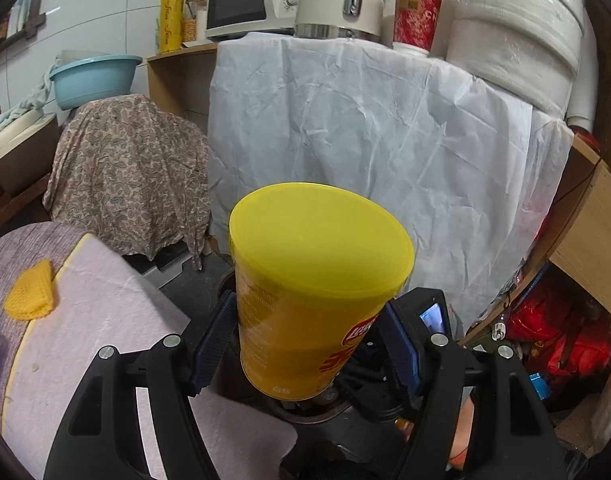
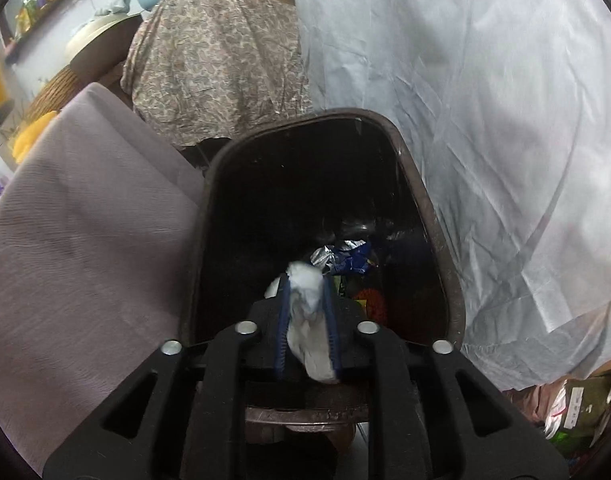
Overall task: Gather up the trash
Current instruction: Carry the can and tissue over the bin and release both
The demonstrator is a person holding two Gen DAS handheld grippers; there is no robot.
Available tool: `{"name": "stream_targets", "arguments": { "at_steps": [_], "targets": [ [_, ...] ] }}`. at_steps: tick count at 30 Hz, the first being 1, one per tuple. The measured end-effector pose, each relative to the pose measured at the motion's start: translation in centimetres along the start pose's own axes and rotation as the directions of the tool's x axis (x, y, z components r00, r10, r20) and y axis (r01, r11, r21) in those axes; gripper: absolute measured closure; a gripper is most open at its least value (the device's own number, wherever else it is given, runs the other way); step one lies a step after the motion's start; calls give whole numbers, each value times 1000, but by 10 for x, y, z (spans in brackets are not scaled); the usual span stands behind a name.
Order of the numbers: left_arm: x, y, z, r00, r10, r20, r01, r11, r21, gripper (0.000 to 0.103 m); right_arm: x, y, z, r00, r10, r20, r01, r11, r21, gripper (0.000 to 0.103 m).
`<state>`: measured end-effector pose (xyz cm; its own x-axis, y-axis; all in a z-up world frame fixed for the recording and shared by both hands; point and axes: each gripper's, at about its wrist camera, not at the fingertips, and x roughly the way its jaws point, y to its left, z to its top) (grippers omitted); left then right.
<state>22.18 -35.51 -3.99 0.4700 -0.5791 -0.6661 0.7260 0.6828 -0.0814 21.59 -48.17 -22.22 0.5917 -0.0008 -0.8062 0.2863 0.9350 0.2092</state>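
My left gripper point(image 1: 305, 340) is shut on a yellow chip canister point(image 1: 313, 280) with a yellow lid, held upright above the dark rim of the trash bin point(image 1: 313, 416). My right gripper point(image 2: 307, 304) is shut on a crumpled white tissue point(image 2: 307, 300) and hangs over the open mouth of the dark brown trash bin point(image 2: 429, 216). Crumpled wrappers point(image 2: 345, 260), blue and silver, lie at the bottom of the bin. The other gripper point(image 1: 433, 320) shows just right of the canister in the left wrist view.
A grey-pink cloth-covered table point(image 1: 97, 320) with a yellow mesh cloth point(image 1: 31, 292) is at the left, also in the right wrist view point(image 2: 85, 240). A white sheet point(image 1: 365, 140) drapes furniture behind the bin. A paisley-covered object point(image 1: 133, 172) stands at the back left. Red bags point(image 1: 557, 332) lie at the right.
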Motion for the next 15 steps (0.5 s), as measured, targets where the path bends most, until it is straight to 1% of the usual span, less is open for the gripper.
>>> {"name": "stream_targets", "arguments": {
  "at_steps": [1, 2, 3, 4, 7, 9, 11, 15],
  "targets": [
    [4, -3, 1, 1000, -3, -5, 3, 1000, 3, 34, 0, -2, -2, 1000, -4, -1, 4, 1000, 8, 65],
    [9, -6, 0, 1000, -9, -13, 9, 1000, 7, 34, 0, -3, -3, 1000, -10, 4, 10, 1000, 17, 47],
    [13, -9, 0, 1000, -12, -19, 12, 1000, 10, 34, -4, -4, -4, 1000, -15, 24, 14, 1000, 24, 41],
    [18, -11, -1, 1000, -14, -24, 14, 1000, 12, 34, -9, -5, -5, 999, -17, 44, 16, 1000, 26, 41],
    [34, -16, -3, 999, -18, -48, 18, 1000, 12, 34, -19, -11, -8, 998, -31, 63, 29, 999, 36, 40],
    [44, -17, -4, 998, -16, -64, 16, 1000, 5, 34, -30, -20, -11, 995, -50, 85, 45, 997, 62, 35],
    [55, -15, -6, 996, -21, -85, 20, 1000, -14, 34, -39, -31, -16, 992, -77, 104, 68, 994, 87, 33],
    [78, -15, -9, 992, -14, -123, 11, 1000, -26, 34, -46, -52, -25, 987, -123, 104, 110, 986, 122, 32]
  ]
}}
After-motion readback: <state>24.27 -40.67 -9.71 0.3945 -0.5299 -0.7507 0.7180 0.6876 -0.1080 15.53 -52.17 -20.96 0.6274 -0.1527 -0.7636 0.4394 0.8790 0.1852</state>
